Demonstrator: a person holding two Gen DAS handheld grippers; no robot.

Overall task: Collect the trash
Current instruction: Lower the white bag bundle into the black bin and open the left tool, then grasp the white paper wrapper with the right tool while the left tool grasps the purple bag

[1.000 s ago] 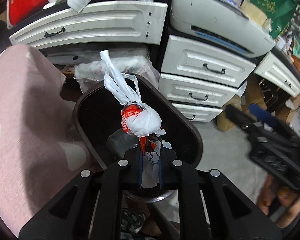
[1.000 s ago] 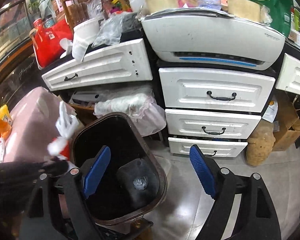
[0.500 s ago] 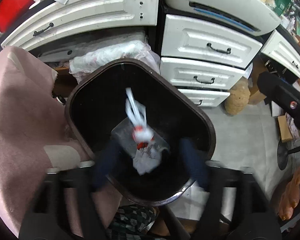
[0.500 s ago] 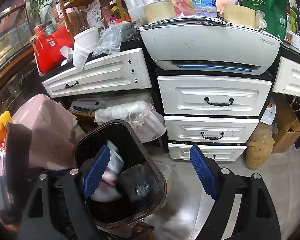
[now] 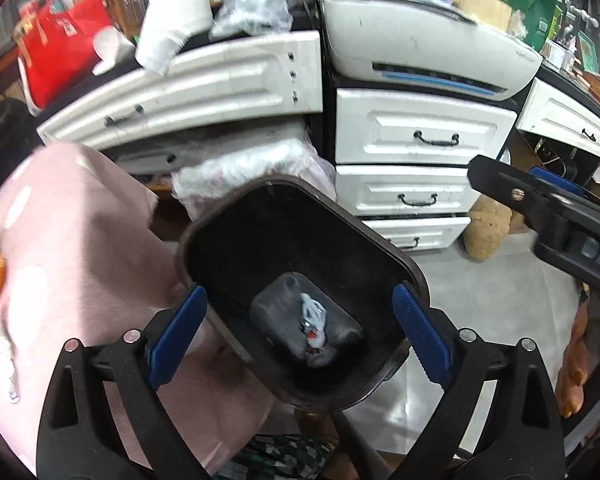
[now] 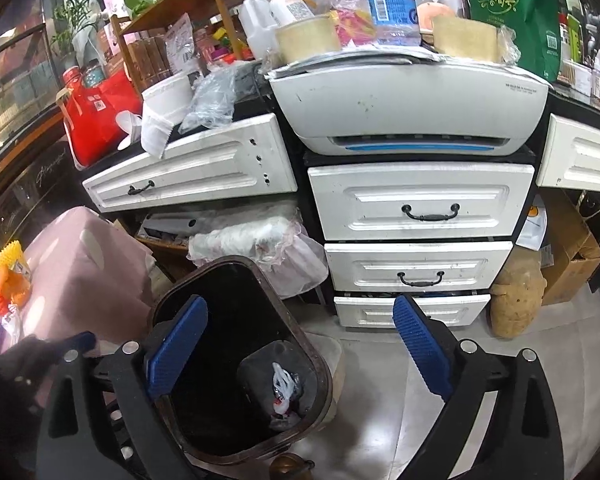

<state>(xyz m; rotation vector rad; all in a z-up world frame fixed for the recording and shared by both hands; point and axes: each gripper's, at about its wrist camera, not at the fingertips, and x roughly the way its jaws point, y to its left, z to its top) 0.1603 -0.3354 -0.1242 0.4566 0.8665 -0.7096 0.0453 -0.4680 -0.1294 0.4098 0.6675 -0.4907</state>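
Observation:
A knotted white plastic trash bag (image 5: pixel 314 330) with red showing inside lies at the bottom of the dark brown bin (image 5: pixel 228 220). My left gripper (image 5: pixel 298 334) hangs above the bin's mouth, jaws still opening, with no grip on anything. In the right wrist view the same trash bag (image 6: pixel 283 394) rests deep in the bin (image 6: pixel 320 364). My right gripper (image 6: pixel 298 344) hovers over the bin's right rim and the floor, its jaws also opening and bare. The right gripper's black body (image 5: pixel 548 216) shows at the right edge of the left wrist view.
White drawers (image 6: pixel 418 208) and a white printer (image 6: pixel 408 108) stand behind the bin. A pink cushioned seat (image 5: pixel 72 264) is to its left. A clear plastic bundle (image 6: pixel 260 244) sits behind the bin. Grey floor (image 6: pixel 520 364) lies to the right, with a cardboard box (image 6: pixel 572 256).
My left gripper opened and let go of the white bag, which fell to the bottom of the bin. The left gripper then lifted and tilted. The right gripper widened slightly.

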